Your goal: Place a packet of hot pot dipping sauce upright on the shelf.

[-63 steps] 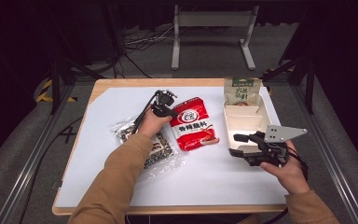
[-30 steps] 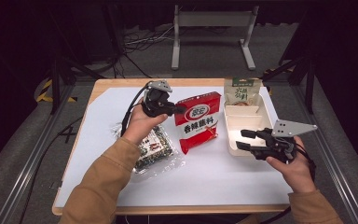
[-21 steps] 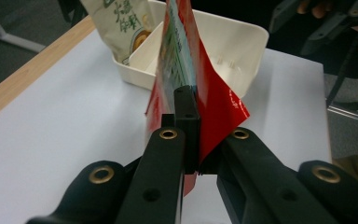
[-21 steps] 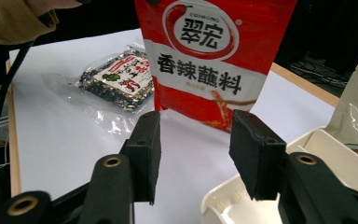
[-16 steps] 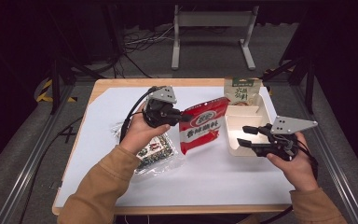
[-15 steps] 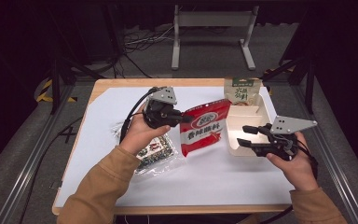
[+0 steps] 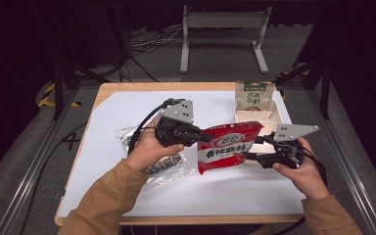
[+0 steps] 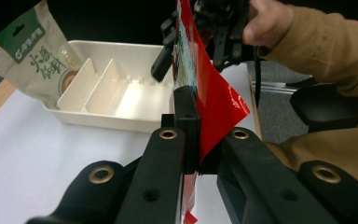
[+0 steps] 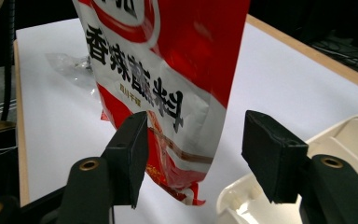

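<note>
From my seat, nearest me are the two forearms in tan sleeves coming in over the table [image 7: 127, 105]. My left gripper [image 7: 201, 137] has its jaws clamped tight on one edge of the red seasoning pouch [image 7: 227, 147], holding it up off the white surface; in the left gripper view the pouch [image 8: 200, 84] stands edge-on, pinched between the black jaws. My right gripper [image 7: 250, 149] has just been opening its jaws: they stand wide either side of the pouch's lower part [image 9: 168, 93], and I see a gap at each pad (nothing pressed). The pouch hangs between the two grippers, in front of the cream divided tray [image 7: 276, 111]. Beside my left hand a clear packet of dark contents [image 7: 164, 164] lies flat. Farther off, a green-and-tan bag [image 7: 254, 95] leans upright in the tray's far end
</note>
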{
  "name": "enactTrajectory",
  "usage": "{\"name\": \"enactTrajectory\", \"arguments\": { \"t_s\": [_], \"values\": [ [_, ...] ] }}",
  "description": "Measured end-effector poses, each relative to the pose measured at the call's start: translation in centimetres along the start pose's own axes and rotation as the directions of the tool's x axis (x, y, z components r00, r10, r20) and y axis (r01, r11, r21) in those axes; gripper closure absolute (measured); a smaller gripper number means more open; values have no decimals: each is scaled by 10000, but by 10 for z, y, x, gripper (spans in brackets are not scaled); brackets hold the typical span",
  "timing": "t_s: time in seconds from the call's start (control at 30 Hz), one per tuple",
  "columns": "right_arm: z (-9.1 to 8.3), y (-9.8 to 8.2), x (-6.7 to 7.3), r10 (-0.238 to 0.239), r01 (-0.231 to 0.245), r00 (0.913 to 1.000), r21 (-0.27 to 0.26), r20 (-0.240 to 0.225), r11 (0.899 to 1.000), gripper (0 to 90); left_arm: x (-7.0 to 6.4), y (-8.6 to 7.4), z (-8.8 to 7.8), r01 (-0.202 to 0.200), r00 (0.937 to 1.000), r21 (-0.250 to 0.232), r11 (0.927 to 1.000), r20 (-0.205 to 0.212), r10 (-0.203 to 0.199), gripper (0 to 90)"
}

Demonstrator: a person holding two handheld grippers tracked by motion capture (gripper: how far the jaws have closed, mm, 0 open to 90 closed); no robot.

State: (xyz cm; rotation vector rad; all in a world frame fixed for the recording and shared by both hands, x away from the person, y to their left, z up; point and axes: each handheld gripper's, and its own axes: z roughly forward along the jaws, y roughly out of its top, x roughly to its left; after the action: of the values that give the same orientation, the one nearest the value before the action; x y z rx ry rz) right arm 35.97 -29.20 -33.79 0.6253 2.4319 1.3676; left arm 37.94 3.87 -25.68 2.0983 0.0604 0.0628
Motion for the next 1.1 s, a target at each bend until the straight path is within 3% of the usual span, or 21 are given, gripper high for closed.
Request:
{"name": "enactTrajectory", "arguments": {
  "t_s": [0.13,0.23,0.27,0.37,0.43,0.8,0.9,0.93,0.97,1.0,1.03,1.1],
  "values": [
    [6,-3,1,31,-32,9992,-24,-399,10000,437,-1,2,1,-20,9999,-102,9999,100,21,893],
    [10,-5,4,-168,170,9969,23,-768,9999,553,-3,3,2,-57,9999,-206,9998,131,60,892],
    [10,-5,4,-168,170,9969,23,-768,9999,553,-3,3,2,-57,9999,-206,9998,131,60,892],
    [12,-6,5,-95,167,9907,519,-1359,9985,762,-3,2,1,-110,9999,-209,9997,-2,109,892],
    [12,-6,6,-275,354,9881,496,-1515,9981,804,-2,1,1,-44,10000,-255,9997,-8,44,892],
    [8,-3,3,317,-288,9780,171,-2061,9994,841,3,0,-5,309,9971,-559,9980,-677,-346,861],
    [6,-3,2,587,-579,9734,101,-2215,9983,845,2,-3,-7,322,9948,-665,9973,-940,-384,711],
    [5,-3,2,623,-618,9728,92,-2232,9980,846,2,-4,-8,423,9925,-737,9964,-1111,-504,711],
    [2,-2,0,733,-747,9707,26,-2287,9972,847,3,-8,-10,628,9887,-871,9942,-1304,-739,575],
    [2,-2,0,733,-747,9707,26,-2287,9972,847,3,-8,-10,628,9887,-871,9942,-1304,-739,502],
    [1,-1,-1,766,-791,9699,-17,-2312,9969,847,4,-11,-12,835,9847,-996,9915,-1445,-974,502],
    [-3,1,-4,817,-858,9694,-81,-2315,9963,847,5,-16,-14,929,9827,-1031,9903,-1505,-1079,443]
  ]
}}
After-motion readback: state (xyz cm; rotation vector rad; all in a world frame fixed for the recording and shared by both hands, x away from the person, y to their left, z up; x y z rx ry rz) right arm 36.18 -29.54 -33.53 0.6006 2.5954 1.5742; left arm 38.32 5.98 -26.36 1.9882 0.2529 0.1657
